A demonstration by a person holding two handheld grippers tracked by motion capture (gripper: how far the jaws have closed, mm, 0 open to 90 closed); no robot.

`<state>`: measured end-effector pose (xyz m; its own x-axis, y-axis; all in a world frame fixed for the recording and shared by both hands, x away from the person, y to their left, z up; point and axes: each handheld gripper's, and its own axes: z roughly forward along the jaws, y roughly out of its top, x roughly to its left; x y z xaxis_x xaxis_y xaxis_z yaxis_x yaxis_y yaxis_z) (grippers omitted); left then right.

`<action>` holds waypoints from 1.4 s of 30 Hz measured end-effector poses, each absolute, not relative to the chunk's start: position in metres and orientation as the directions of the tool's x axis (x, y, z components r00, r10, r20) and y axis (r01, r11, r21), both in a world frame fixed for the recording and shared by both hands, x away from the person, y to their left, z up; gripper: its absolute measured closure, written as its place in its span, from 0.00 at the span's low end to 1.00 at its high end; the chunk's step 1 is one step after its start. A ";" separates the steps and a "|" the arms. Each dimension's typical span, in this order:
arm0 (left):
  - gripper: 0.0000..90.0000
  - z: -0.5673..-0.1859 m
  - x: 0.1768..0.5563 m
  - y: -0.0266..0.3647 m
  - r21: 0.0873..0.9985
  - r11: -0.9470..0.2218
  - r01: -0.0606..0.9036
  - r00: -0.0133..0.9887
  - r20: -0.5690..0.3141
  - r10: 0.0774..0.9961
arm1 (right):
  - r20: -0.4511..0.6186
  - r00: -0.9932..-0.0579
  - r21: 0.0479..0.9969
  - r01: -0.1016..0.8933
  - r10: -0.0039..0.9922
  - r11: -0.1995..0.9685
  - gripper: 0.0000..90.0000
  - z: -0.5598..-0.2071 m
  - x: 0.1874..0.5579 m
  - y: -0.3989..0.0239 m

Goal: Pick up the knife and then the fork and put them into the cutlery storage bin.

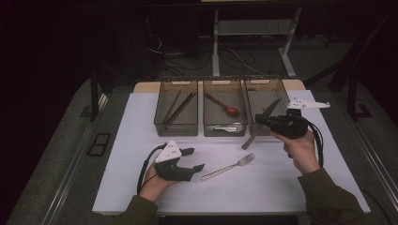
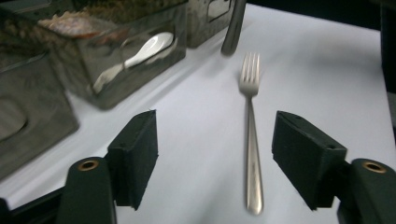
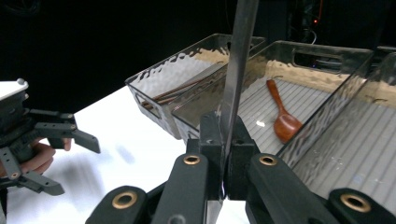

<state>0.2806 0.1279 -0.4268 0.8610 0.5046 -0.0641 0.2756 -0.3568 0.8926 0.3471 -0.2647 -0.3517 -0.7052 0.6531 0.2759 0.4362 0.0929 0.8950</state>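
Note:
A silver fork (image 1: 228, 166) lies on the white mat, tines toward the bins. My left gripper (image 1: 197, 159) is just left of it, low over the mat, and open. In the left gripper view the fork (image 2: 250, 140) lies on the mat between the spread jaws of the left gripper (image 2: 215, 135), nearer the right one, and the pads do not touch it. My right gripper (image 1: 259, 120) is shut on a table knife (image 1: 270, 111), which slants in the air in front of the right-hand bin. In the right gripper view the knife (image 3: 236, 79) rises from the closed jaws of that gripper (image 3: 226, 140).
Three clear bins stand in a row at the back. The left bin (image 1: 176, 127) holds chopsticks (image 1: 180, 107). The middle bin (image 1: 225, 129) holds a wooden spoon (image 1: 224, 105) and a metal spoon (image 2: 140, 53). The right bin (image 1: 263, 79) sits behind the knife. The mat's (image 1: 141, 154) edges lie near both forearms.

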 end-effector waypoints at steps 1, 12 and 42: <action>0.31 -0.428 0.280 0.131 0.892 -0.357 0.276 0.861 -0.065 0.504 | 0.277 -0.703 0.895 0.436 0.655 0.090 0.97 -0.351 0.347 -0.267; 0.12 -0.436 0.267 0.152 0.881 -0.350 0.319 0.838 -0.089 0.538 | 0.258 -0.672 0.903 0.423 0.694 0.074 0.97 -0.340 0.355 -0.288; 0.00 -0.439 0.267 0.152 0.857 -0.366 0.362 0.830 -0.117 0.546 | 0.184 -0.533 0.911 0.407 0.826 0.060 0.97 -0.295 0.401 -0.348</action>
<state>0.2674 0.1523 -0.4388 0.8298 0.5456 -0.1173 0.3622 -0.3665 0.8570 0.4009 -0.3482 -0.2947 -0.5331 0.8259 0.1838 0.4070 0.0599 0.9115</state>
